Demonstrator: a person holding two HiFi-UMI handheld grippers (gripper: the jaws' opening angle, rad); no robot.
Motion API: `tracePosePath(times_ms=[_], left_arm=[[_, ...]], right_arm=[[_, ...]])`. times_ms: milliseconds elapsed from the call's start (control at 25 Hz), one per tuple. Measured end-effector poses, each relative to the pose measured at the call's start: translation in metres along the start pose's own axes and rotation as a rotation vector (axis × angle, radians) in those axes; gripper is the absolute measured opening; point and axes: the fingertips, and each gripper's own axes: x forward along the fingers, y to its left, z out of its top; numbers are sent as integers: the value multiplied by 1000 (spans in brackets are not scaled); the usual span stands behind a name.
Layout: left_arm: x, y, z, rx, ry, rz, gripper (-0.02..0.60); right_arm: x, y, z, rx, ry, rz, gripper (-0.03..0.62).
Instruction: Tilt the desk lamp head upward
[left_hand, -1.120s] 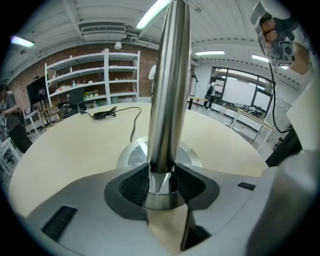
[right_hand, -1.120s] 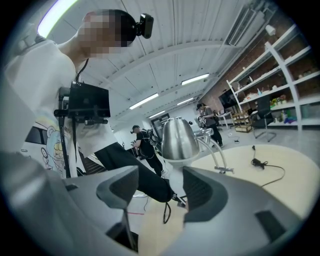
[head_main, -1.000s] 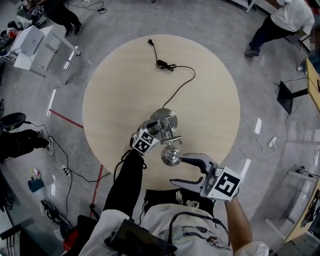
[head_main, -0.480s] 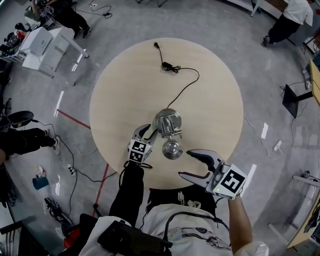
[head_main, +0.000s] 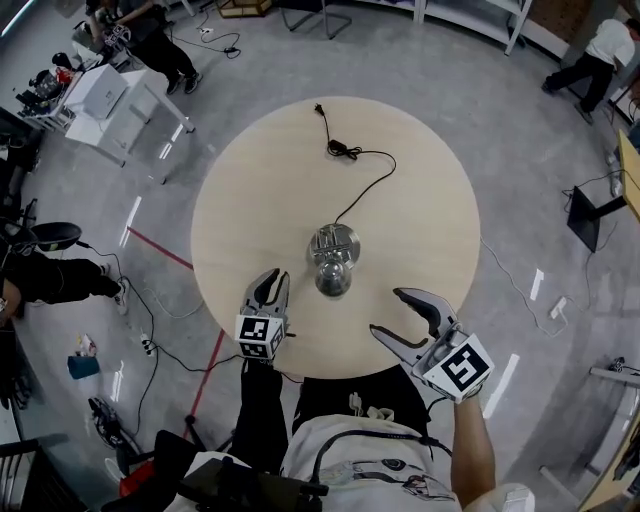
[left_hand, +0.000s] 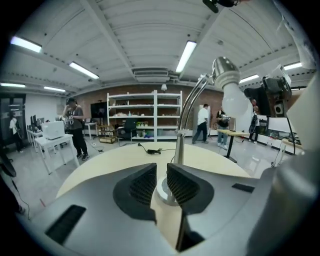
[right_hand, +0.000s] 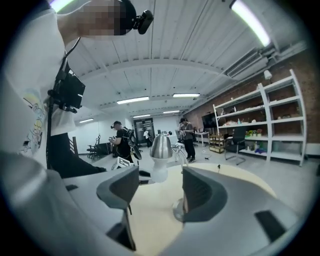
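The desk lamp (head_main: 332, 262) stood near the middle of the round counter (head_main: 240, 180), its head (left_hand: 225, 69) pointing bulb-down. The left claw (head_main: 268, 275) hung just off its near-left side, jaws closing on nothing, and the right claw (head_main: 390, 312) waited further off to the near-right, spread wide and empty. Pushing the slick chrome head up with the base (head_main: 334, 243) unbraced would likely slide or topple the lamp, or the pads might skid onto the bulb (right_hand: 158, 169); no container showed on the counter.
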Motion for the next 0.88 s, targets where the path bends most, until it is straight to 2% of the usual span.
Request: tracePosePath(times_ms=[160, 320, 480, 640, 760, 880], left_arm=[[-36, -2, 26, 8, -63, 40, 3], [-69, -6, 55, -13, -133, 61, 3], [-99, -8, 84, -17, -206, 65, 3], [-123, -18, 101, 20, -235, 34, 3], [-139, -28, 109, -6, -232, 21, 3], [-146, -42, 121, -11, -262, -16, 3]], right_arm=[[-10, 4, 9, -26, -33, -76, 208], [-21, 13, 18, -30, -74, -176, 123], [-24, 29, 28, -24, -124, -264, 5], [-22, 55, 35, -14, -149, -338, 5], [-24, 71, 37, -12, -147, -415, 5], [-28, 81, 38, -3, -171, -463, 5]])
